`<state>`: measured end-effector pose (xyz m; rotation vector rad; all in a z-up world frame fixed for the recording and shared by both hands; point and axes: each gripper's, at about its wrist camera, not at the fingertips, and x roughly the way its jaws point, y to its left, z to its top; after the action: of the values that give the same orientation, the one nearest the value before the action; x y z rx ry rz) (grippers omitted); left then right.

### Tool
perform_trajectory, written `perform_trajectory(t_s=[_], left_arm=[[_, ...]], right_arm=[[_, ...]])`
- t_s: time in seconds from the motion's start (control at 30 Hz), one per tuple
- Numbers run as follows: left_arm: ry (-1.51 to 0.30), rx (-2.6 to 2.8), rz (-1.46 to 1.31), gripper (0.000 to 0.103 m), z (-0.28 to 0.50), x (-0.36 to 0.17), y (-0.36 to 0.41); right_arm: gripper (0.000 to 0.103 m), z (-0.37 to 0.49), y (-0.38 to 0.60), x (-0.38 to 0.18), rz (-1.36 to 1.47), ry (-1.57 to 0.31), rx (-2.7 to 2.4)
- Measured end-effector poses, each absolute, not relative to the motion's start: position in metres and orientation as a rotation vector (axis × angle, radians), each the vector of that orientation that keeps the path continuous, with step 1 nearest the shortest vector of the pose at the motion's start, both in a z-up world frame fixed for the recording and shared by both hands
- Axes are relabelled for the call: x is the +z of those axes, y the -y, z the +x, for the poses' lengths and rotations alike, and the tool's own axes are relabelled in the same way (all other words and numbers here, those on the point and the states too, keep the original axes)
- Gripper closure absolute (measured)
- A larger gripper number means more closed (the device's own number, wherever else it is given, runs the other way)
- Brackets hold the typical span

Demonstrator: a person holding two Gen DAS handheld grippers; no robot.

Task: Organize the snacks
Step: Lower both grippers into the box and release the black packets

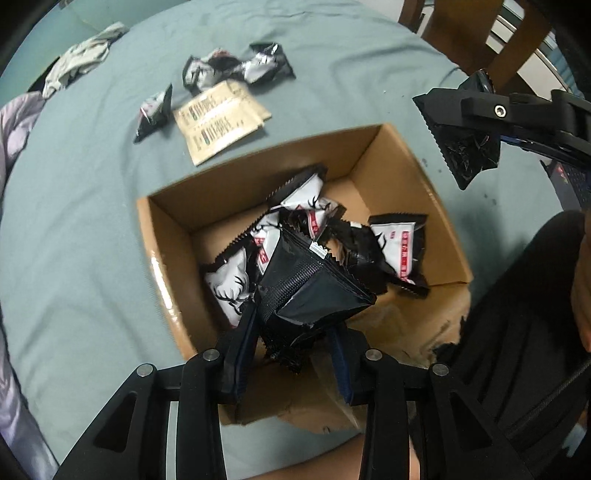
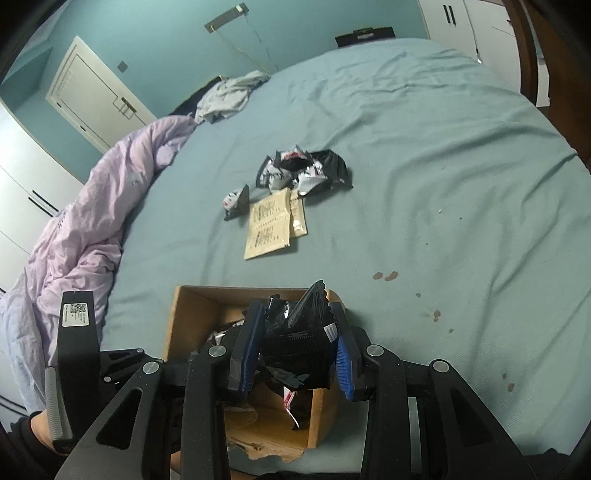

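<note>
An open cardboard box [image 1: 170,221] sits on the blue bed and holds several black-and-white snack packets [image 1: 397,249]. My left gripper [image 1: 295,332] is shut on a black snack packet [image 1: 314,288] and holds it over the box. My right gripper [image 2: 297,332] is shut on another black snack packet [image 2: 299,343] above the box's near right corner [image 2: 321,424]; it also shows in the left wrist view [image 1: 465,155]. More black-and-white packets [image 1: 236,66] and beige sachets [image 1: 218,122] lie on the sheet beyond the box; they also show in the right wrist view [image 2: 303,173].
A lilac duvet [image 2: 92,221] is bunched along the left of the bed. Grey clothing [image 2: 229,96] lies at the far edge. A wooden chair [image 1: 480,33] stands at the far right. The box's near edge [image 1: 424,332] is torn. Small stains [image 2: 386,275] mark the sheet.
</note>
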<state>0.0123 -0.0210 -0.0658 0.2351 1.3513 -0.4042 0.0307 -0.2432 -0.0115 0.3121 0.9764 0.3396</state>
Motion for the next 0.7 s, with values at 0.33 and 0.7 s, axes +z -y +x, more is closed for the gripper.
perform_trajectory(t_s=[0.33, 0.7], left_arm=[[-1.178, -0.356, 0.085, 0.026, 0.019, -0.020, -0.002], [-1.165, -0.151, 0.026, 0.025, 0.033, -0.017, -0.046]], right_arm=[[0.070, 0.035, 0.222, -0.012, 0.249, -0.979, 0.360], [0.069, 0.024, 0.168, -0.028, -0.012, -1.064, 0.528]])
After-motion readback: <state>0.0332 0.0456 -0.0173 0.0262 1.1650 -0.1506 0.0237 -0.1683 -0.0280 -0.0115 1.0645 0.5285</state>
